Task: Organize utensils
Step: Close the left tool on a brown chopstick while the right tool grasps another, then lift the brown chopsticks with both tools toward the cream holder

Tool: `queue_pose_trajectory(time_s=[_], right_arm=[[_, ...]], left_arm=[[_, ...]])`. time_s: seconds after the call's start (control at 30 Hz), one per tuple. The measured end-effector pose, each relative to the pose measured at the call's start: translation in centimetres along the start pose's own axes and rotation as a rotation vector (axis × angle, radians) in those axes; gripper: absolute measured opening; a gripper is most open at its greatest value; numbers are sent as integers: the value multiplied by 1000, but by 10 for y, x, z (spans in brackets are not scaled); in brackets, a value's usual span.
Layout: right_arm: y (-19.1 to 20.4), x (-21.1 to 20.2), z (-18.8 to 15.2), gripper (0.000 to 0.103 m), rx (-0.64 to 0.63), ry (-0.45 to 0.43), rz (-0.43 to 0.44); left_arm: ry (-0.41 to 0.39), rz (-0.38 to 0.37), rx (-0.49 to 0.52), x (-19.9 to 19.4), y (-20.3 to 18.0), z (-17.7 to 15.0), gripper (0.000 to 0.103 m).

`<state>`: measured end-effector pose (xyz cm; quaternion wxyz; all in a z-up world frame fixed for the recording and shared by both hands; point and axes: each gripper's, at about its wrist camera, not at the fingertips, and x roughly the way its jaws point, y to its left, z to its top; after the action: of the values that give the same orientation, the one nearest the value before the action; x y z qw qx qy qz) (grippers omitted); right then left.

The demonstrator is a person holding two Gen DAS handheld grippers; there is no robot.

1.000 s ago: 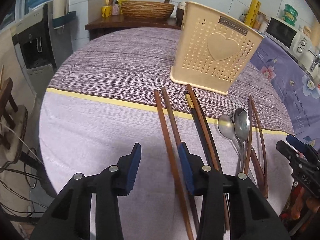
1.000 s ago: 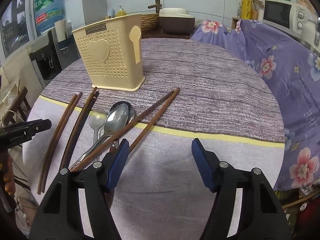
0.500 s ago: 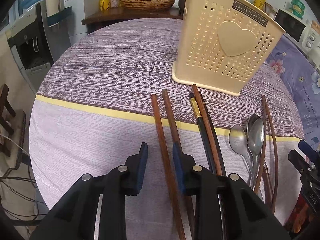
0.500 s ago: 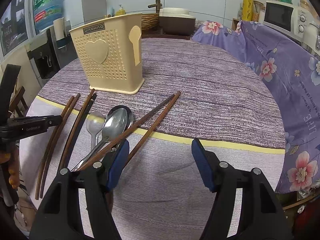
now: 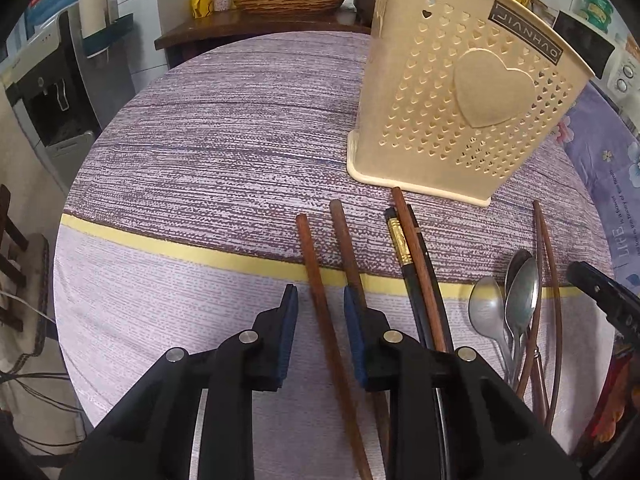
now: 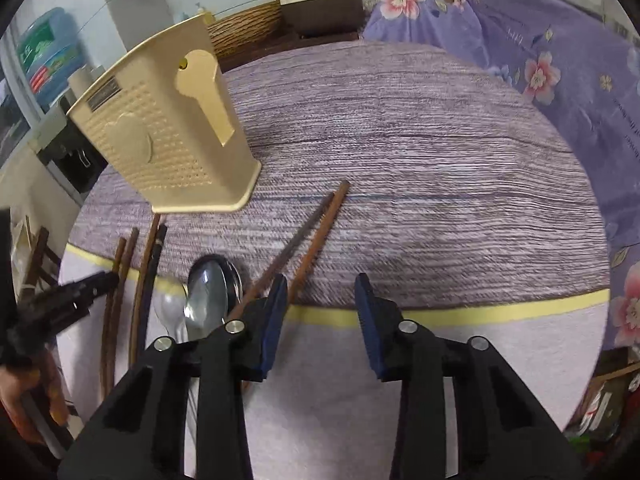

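Chopstick (image 5: pixel 320 300) is straddled, ungripped, by left gripper (image 5: pixel 320 332); right gripper (image 6: pixel 320 312) closing empty; pinch needed next.

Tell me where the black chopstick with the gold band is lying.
In the left wrist view, the black chopstick with the gold band lies on the tablecloth right of centre, just below the beige utensil holder, against a brown chopstick.

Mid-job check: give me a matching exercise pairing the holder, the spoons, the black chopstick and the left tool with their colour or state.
1 utensil holder
2 spoons
3 black chopstick
4 left tool

A wears a gold band
B straddles a brown chopstick
C cream, standing upright
D silver, lying side by side

Pairs: 1-C, 2-D, 3-A, 4-B
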<state>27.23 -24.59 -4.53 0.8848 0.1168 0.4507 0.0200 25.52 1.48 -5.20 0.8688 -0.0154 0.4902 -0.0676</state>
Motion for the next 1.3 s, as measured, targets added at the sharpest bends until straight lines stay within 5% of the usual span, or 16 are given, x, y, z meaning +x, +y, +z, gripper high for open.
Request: queue_pose_trajectory(time_s=[0.33,0.93,1.3], right_arm=[[12,27,11,14,-17,44,-75],[-6,50,53,9,103,95,-52],[6,57,57,9,16,100,-136]], left_arm=[[-6,13,35,0,-3,-2,22],[6,40,36,14,-8,19,10],[3,96,77,15,-19,18,10]])
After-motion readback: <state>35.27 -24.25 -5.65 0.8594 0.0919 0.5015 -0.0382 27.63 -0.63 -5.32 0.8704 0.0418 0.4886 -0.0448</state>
